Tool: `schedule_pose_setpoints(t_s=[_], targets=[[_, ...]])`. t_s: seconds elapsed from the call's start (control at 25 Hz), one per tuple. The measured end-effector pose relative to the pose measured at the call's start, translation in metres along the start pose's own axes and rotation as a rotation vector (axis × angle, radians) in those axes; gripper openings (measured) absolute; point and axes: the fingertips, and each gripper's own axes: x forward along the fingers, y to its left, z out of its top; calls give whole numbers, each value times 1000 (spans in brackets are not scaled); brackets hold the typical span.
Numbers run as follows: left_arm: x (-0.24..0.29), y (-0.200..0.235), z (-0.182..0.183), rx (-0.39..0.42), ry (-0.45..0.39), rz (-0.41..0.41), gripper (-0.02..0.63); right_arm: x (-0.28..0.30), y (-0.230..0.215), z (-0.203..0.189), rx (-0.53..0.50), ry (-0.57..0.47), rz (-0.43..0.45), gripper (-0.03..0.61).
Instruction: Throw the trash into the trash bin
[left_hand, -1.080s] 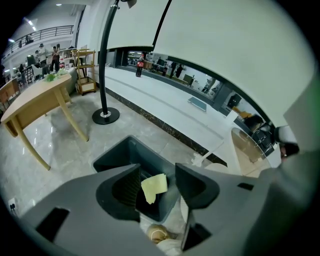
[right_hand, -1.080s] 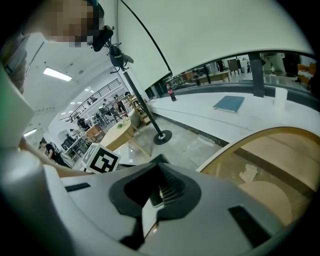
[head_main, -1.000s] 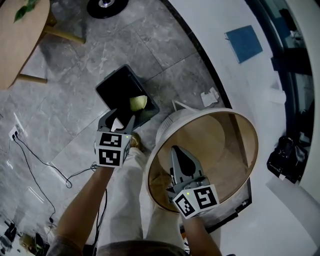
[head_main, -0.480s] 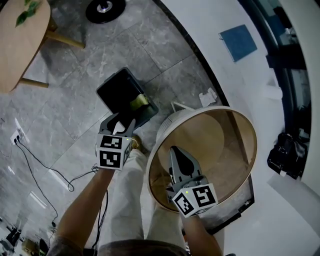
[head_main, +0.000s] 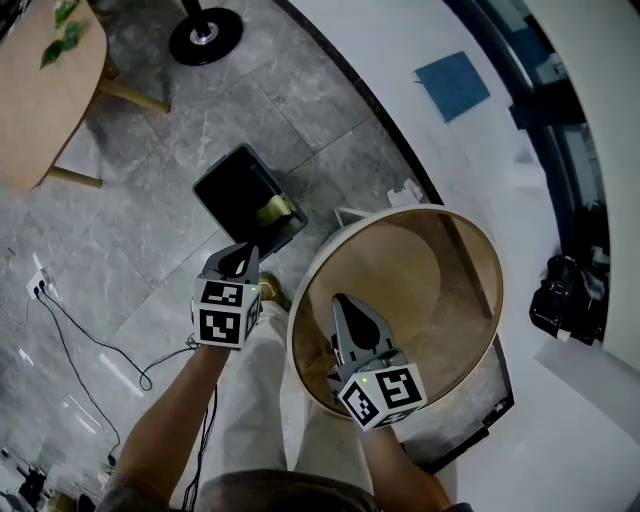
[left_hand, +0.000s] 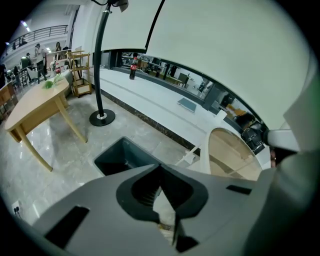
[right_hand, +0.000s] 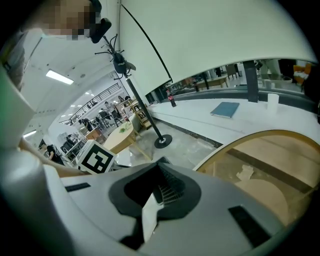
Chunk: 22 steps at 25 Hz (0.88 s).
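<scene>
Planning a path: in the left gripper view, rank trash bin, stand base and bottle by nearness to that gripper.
1. trash bin, just ahead on floor
2. stand base, beyond, left
3. bottle, on far counter

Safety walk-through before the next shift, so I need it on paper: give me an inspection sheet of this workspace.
Surface: grey stone-tile floor; round wood-rimmed table.
Job's things: black rectangular trash bin, open, pale yellow-green crumpled trash inside.
Clutter: white crumpled scrap on the floor beside the table.
Grippers: left hand-held gripper just short of the bin, jaws just closed, nothing between them; right hand-held gripper over the table, jaws together, empty.
Cables: thin black cable trailing across the floor.
Surroundings: light wooden table, black round stand base, blue flat pad, black bag.
</scene>
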Motion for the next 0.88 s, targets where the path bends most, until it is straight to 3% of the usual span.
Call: schedule_pose_setpoints(t_s=[0.24, 0.6, 0.88], targets=[[-64, -27, 20, 0, -25, -11, 20, -38, 24, 23, 0, -12, 27, 18], [-215, -99, 76, 10, -135, -29, 20, -133, 72, 92, -37, -87, 91, 20], [-301, -182, 106, 124, -250, -106, 20, -213, 96, 136, -98, -147, 146, 18]])
